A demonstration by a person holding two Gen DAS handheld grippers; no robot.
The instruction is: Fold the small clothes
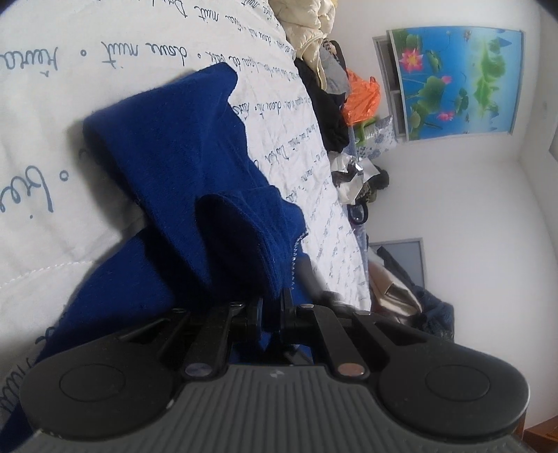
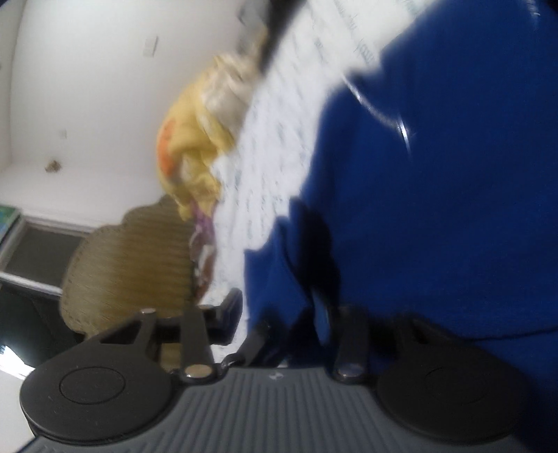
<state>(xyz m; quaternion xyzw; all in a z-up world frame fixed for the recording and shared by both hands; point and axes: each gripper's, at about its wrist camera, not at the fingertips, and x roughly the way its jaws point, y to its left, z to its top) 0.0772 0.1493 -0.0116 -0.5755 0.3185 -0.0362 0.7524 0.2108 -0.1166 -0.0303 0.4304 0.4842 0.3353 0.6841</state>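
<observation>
Each claw [image 1: 273, 306] has black linkages, round discs, ribbed grey body.

You have a white quilt [image 1: 62, 87] printed with blue script as your landmark. Along its far edge sits a cream padded jacket [image 1: 310, 21], then dark clothes [image 1: 327, 111] and an orange plastic bag [image 1: 362, 97]. Beyond the quilt, a lotus poster [image 1: 457, 80] hangs on the wall. In the right wrist view, yellow bedding [image 2: 188, 150] and a woven chair back [image 2: 129, 268] lie beside the quilt's edge.
</observation>
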